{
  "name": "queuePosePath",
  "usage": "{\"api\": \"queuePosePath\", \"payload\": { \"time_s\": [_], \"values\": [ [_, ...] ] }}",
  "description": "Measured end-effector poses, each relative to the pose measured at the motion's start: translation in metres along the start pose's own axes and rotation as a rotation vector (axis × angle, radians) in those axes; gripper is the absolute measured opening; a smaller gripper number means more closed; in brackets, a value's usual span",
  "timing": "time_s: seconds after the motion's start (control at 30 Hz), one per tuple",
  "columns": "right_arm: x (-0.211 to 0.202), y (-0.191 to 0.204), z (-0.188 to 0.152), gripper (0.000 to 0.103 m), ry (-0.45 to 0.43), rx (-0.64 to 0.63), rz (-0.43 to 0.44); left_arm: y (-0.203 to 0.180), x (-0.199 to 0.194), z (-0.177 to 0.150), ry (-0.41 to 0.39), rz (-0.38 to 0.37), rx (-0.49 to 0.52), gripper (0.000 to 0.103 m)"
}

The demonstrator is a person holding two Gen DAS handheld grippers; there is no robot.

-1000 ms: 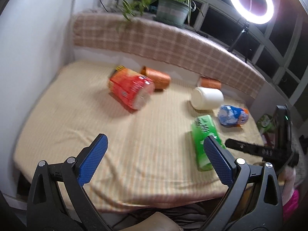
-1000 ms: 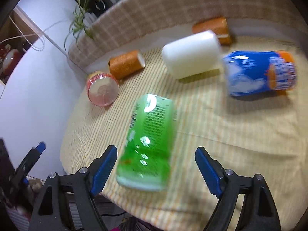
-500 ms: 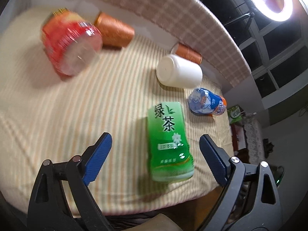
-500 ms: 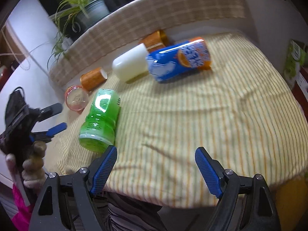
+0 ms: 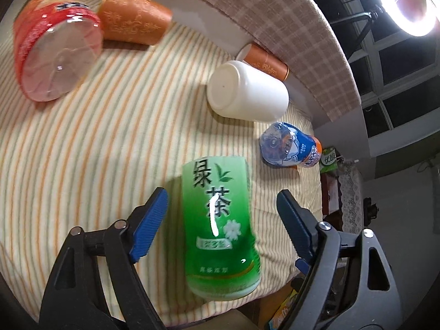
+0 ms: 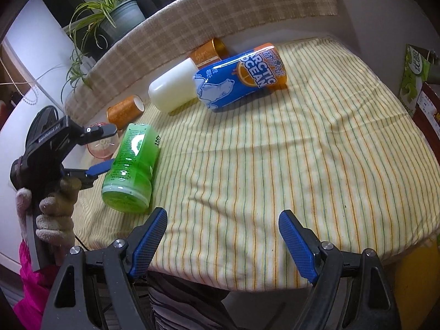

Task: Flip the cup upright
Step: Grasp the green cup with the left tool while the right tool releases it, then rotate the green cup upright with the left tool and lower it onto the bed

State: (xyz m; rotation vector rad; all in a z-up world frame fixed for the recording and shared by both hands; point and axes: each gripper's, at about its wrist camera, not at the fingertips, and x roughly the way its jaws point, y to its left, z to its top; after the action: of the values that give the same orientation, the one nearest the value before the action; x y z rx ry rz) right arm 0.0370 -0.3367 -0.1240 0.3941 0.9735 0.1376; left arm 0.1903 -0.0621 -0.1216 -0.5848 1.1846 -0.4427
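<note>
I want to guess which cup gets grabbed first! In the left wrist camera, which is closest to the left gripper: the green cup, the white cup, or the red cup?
1. Green cup, lying between the left gripper fingers.
2. White cup, beyond it, slightly right.
3. Red cup, far left.

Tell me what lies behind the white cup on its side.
Behind the white cup an orange cup lies on its side against the checked bolster. The white cup covers part of it, so its full length is hidden.

From the right wrist, the left gripper [image 6: 106,148] hides most of the pink cup [image 6: 101,147] behind it. The white cup [image 6: 174,88] partly covers the far orange cup [image 6: 209,52].
</note>
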Motion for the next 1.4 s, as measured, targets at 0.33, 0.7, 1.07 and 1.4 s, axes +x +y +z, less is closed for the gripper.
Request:
{"api": "queuePosePath", "payload": {
  "time_s": [0.33,0.7,1.07,1.4],
  "values": [
    [0.001,-0.006,-0.003,0.085,0.006,0.011,-0.006,-0.005,0.023,0.003,0.047,0.032,0.016,0.072],
    [0.001,-0.010,-0.003,0.085,0.012,0.018,-0.009,-0.008,0.029,0.002,0.040,0.077,0.056,0.060],
    [0.002,-0.010,-0.004,0.085,0.016,0.022,-0.011,-0.032,0.005,-0.015,-0.069,0.144,0.181,0.059],
    [0.001,-0.004,-0.004,0.085,0.006,0.005,-0.018,-0.057,-0.016,-0.029,-0.185,0.206,0.292,0.059]
  ]
}}
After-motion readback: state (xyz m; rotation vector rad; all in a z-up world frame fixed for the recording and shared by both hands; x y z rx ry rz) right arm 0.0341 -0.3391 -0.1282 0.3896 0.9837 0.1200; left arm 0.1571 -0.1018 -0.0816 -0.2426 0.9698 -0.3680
